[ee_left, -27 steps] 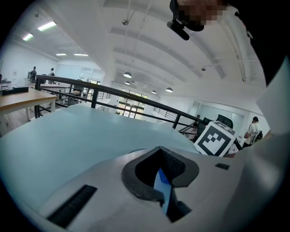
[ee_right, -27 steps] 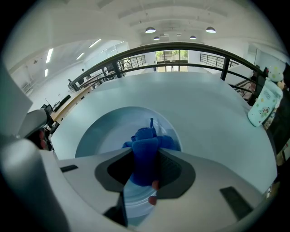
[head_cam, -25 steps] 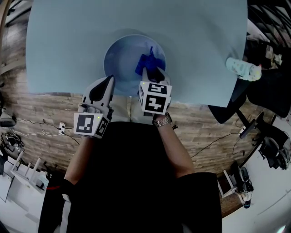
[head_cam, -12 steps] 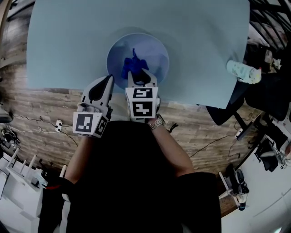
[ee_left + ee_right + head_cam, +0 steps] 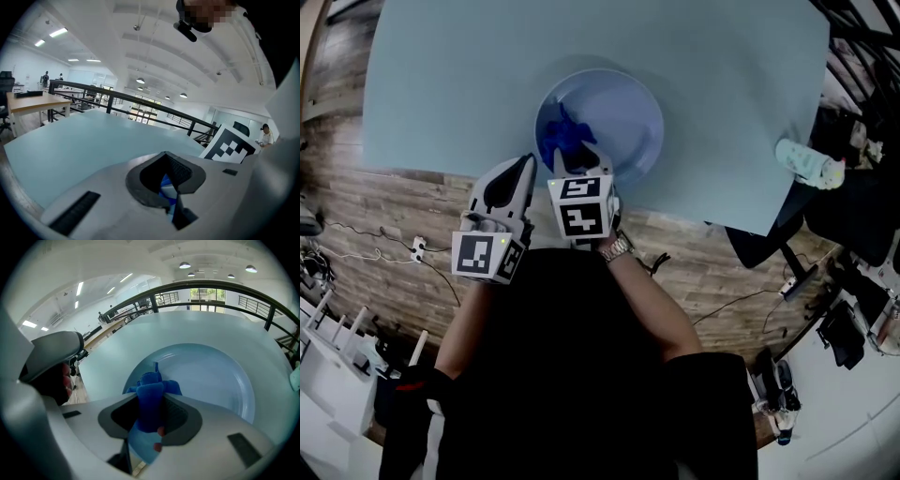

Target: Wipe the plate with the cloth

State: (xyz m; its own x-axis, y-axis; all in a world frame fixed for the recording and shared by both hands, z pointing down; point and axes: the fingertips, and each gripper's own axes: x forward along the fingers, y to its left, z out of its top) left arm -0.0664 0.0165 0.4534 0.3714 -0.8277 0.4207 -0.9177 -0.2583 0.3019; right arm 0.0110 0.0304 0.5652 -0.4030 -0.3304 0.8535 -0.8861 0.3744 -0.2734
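A pale blue plate (image 5: 623,112) lies on the light blue table (image 5: 722,94), close to its front edge. My right gripper (image 5: 572,167) is shut on a dark blue cloth (image 5: 561,139) and holds it on the plate's near left part. In the right gripper view the cloth (image 5: 151,399) stands bunched between the jaws, with the plate (image 5: 211,376) spreading out beyond it. My left gripper (image 5: 523,167) hovers at the table's front edge, just left of the plate and apart from it, with its jaws together. It also shows in the right gripper view as a grey shape, the left gripper (image 5: 51,352).
A pale, bottle-like object (image 5: 806,161) lies at the table's right edge. Wooden floor (image 5: 384,216) with cables runs below the table's front edge. A railing (image 5: 140,101) and a wooden desk (image 5: 28,101) stand beyond the table.
My right gripper has dragged the cloth leftward across the plate, from its right part to its near left part. The left gripper has stayed where it was.
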